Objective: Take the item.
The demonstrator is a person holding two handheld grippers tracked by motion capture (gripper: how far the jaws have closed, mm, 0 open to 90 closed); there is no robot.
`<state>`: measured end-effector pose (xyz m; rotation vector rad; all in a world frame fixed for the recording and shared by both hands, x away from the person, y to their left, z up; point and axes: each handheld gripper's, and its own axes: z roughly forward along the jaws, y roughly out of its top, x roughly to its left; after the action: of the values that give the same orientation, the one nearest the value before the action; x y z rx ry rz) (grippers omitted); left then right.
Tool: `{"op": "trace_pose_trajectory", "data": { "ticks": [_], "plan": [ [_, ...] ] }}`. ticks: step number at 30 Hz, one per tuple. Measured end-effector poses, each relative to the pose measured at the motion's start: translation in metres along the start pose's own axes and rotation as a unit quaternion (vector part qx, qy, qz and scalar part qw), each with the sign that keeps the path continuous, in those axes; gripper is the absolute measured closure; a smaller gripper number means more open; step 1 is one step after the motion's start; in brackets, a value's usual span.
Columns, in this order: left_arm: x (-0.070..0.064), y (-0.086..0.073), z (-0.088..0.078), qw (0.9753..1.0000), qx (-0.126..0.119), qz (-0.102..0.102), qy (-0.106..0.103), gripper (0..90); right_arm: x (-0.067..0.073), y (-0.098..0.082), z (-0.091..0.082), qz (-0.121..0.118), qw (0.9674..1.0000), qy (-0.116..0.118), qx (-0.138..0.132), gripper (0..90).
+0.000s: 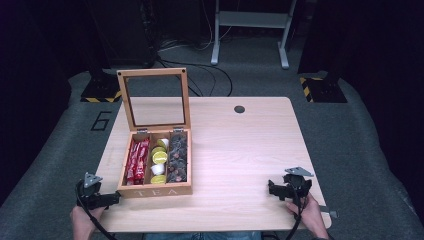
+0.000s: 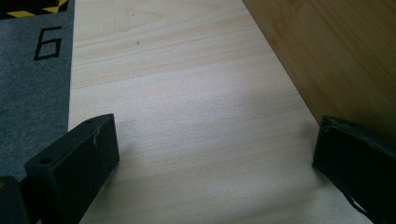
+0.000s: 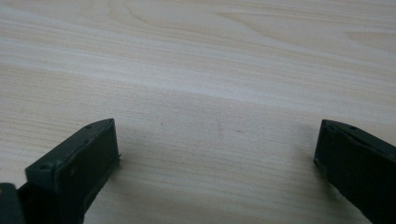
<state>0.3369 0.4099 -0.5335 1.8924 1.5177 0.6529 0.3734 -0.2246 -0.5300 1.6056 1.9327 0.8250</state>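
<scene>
High view shows a wooden tea box (image 1: 155,189) near the front-left of the surface (image 1: 240,150), its glass lid (image 1: 154,99) standing upright. Both tools rest low and released: the left tool (image 1: 107,200) just beside the box's front-left corner, the right tool (image 1: 280,191) well apart. A careless nudge from the left could shove the box (or drop the lid). Three compartments hold red sachets (image 1: 137,161), yellow-and-white pods (image 1: 159,165) and dark packets (image 1: 177,157).

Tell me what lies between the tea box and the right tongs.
Nothing: in the high view, only bare wooden table lies between the tea box and the right tongs.
</scene>
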Motion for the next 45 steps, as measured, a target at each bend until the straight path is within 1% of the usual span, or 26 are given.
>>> {"op": "trace_pose_trajectory", "data": {
  "ticks": [2,3,4,5,6,7,9,10,15,16,18,19,20,23,24,28,30,34,35,36,40,43,45],
  "plan": [
    [0.0,0.0,0.0,1.0,0.0,0.0,0.001,0.0,-0.001,-0.001,-0.001,-0.005,0.9999,0.012,0.002,0.0],
    [0.0,0.0,0.001,1.0,-0.002,-0.004,0.0,0.0,-0.001,-0.001,-0.001,-0.005,0.9999,0.012,0.002,0.0],
    [0.0,0.0,0.001,1.0,-0.002,-0.005,0.0,0.0,-0.003,-0.001,0.0,-0.019,0.9997,0.016,-0.005,0.0],
    [0.0,0.001,0.001,1.0,-0.001,-0.004,0.001,0.0,-0.004,0.0,0.0,-0.026,0.9993,0.026,-0.002,0.0],
    [0.0,0.001,0.001,1.0,0.001,-0.003,0.002,0.0,-0.005,0.0,0.0,-0.033,0.9991,0.027,-0.002,0.0],
    [0.0,0.001,0.001,1.0,0.001,-0.003,0.002,0.0,-0.005,0.0,0.0,-0.033,0.9991,0.027,-0.002,0.0],
    [0.0,0.002,0.001,1.0,0.002,-0.003,0.002,0.0,-0.006,0.001,0.0,-0.034,0.9988,0.036,-0.001,0.0],
    [0.0,0.002,0.002,1.0,0.0,-0.006,0.005,0.0,-0.006,0.001,0.0,-0.035,0.9987,0.037,-0.002,0.0],
    [0.0,0.002,0.001,1.0,0.002,-0.007,0.005,0.0,-0.007,0.001,0.001,-0.039,0.9984,0.04,-0.001,0.0],
    [-0.001,0.002,0.002,0.9999,-0.001,-0.009,0.008,0.0,-0.007,0.001,0.001,-0.04,0.9984,0.04,-0.002,0.0],
    [0.0,0.002,0.002,0.9999,0.002,-0.006,0.01,0.1,-0.008,0.001,0.002,-0.047,0.998,0.041,-0.001,0.0],
    [0.0,0.002,0.002,0.9999,0.002,-0.007,0.01,0.1,-0.007,0.002,0.002,-0.047,0.998,0.041,-0.002,0.0],
    [0.0,0.002,0.002,0.9999,0.002,-0.007,0.01,0.1,-0.006,0.002,0.002,-0.044,0.9983,0.039,-0.003,0.0],
    [0.0,0.002,0.002,0.9999,0.002,-0.008,0.01,0.1,-0.005,0.002,0.002,-0.047,0.9981,0.04,-0.003,0.0],
    [-0.001,0.002,0.002,0.9999,0.0,-0.011,0.011,0.0,-0.005,0.002,0.002,-0.049,0.9982,0.034,-0.007,0.0],
    [-0.001,0.002,0.002,0.9998,0.002,-0.013,0.013,0.0,-0.005,0.002,0.002,-0.055,0.9979,0.034,-0.007,0.0],
    [-0.001,0.002,0.002,0.9998,0.003,-0.011,0.014,0.0,-0.005,0.002,0.002,-0.054,0.9978,0.037,-0.005,0.0],
    [-0.001,0.003,0.002,0.9998,0.003,-0.013,0.015,0.0,-0.006,0.003,0.002,-0.052,0.9978,0.042,-0.001,0.0],
    [0.0,0.003,0.002,0.9998,0.003,-0.013,0.015,0.0,-0.006,0.003,0.003,-0.048,0.998,0.041,-0.002,0.0],
    [0.0,0.003,0.002,0.9998,0.003,-0.012,0.015,0.0,-0.006,0.003,0.003,-0.048,0.9978,0.045,0.0,0.0],
    [0.0,0.005,0.003,0.9997,0.004,-0.015,0.018,0.5,-0.006,0.003,0.003,-0.048,0.998,0.042,-0.001,0.0],
    [0.0,0.007,0.001,0.9997,0.003,-0.014,0.018,0.8,-0.006,0.003,0.003,-0.049,0.9978,0.045,-0.002,0.1],
    [0.0,0.011,-0.001,0.9997,-0.002,-0.014,0.019,0.9,-0.006,0.003,0.003,-0.048,0.9978,0.045,-0.002,0.1]
  ]
}}
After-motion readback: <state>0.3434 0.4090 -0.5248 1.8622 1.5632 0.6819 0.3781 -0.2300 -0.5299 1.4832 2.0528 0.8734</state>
